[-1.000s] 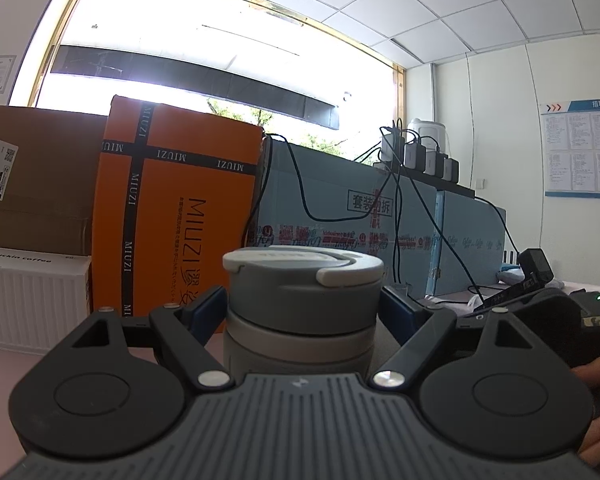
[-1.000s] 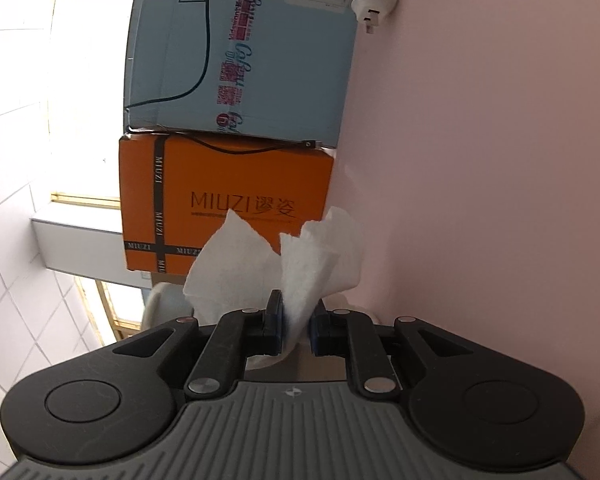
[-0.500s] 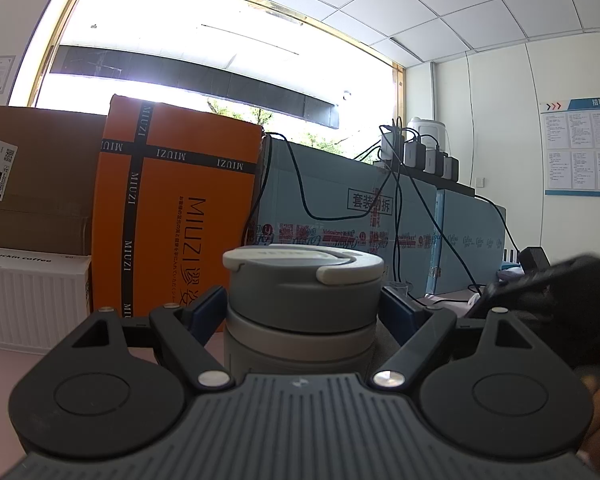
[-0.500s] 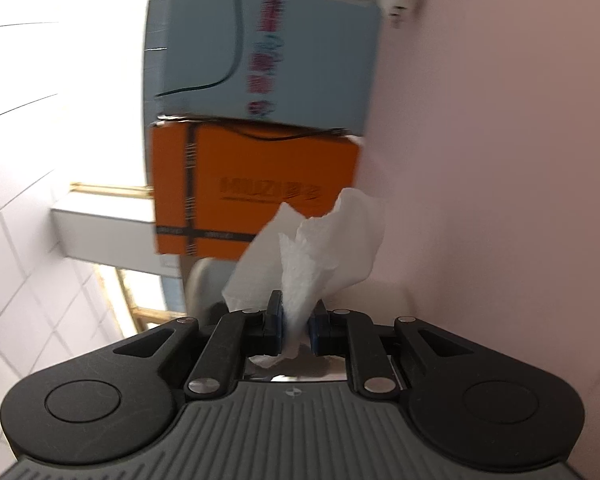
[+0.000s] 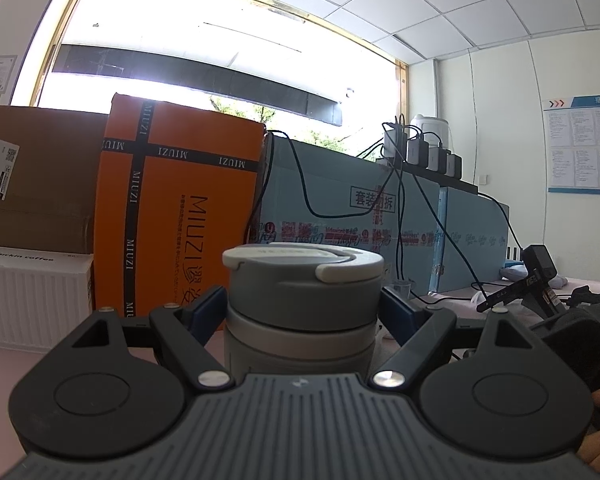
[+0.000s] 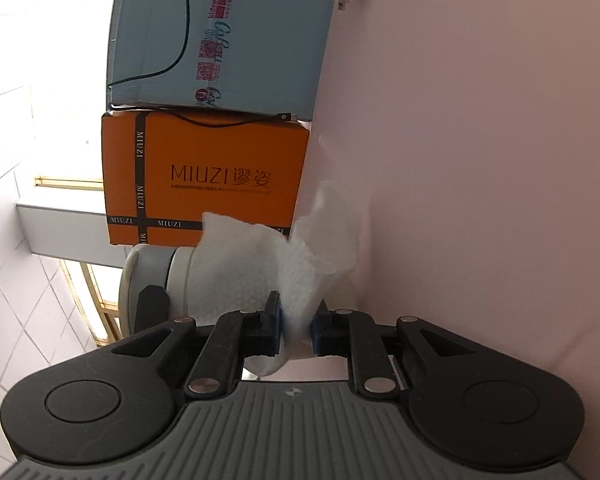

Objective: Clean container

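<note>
Jaws of left gripper (image 5: 302, 312) clamp the grey round lidded container (image 5: 302, 300), upright on the pink table (image 6: 480, 160); right gripper (image 6: 295, 326) pinches a crumpled white paper towel (image 6: 300, 256) beside container's wall. Step looks like wiping the outside; next needs towel pressed on and swept round. Orange cardboard box (image 5: 180, 208) stands close behind; table on the right is open.

Your left gripper (image 5: 302, 304) has the container (image 5: 302, 300) between its fingers. Behind it stand two boxes (image 5: 180, 216) side by side. The tissue (image 6: 300, 256) in your right gripper (image 6: 294, 320) lies against the container's side.
</note>
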